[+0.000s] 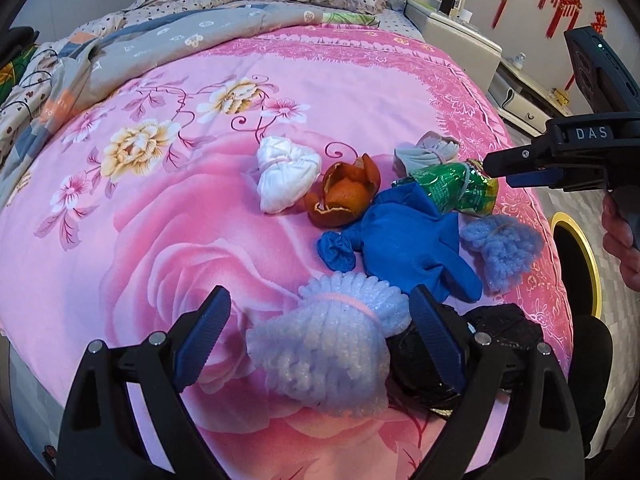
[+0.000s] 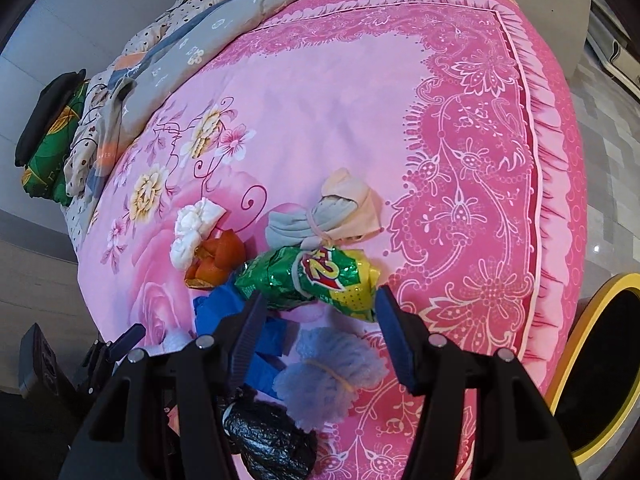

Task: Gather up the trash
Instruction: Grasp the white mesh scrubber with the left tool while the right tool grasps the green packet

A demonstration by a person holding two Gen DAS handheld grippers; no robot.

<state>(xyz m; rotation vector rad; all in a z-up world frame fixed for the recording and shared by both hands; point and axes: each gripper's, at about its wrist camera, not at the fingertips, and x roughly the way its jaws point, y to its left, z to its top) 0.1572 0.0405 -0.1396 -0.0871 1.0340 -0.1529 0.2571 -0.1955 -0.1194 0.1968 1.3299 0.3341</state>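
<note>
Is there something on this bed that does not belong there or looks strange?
Yes. A cluster of rubbish lies on the pink bedspread: an orange peel, a crumpled blue glove, a green snack wrapper, a black bag and several foam bundles. None of this belongs on bedding.

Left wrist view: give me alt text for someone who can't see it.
The open left gripper straddles a pale foam bundle on a pink floral bedspread. Beyond lie a blue glove, orange peel, white wad and green wrapper, with the right gripper above the wrapper.
</note>
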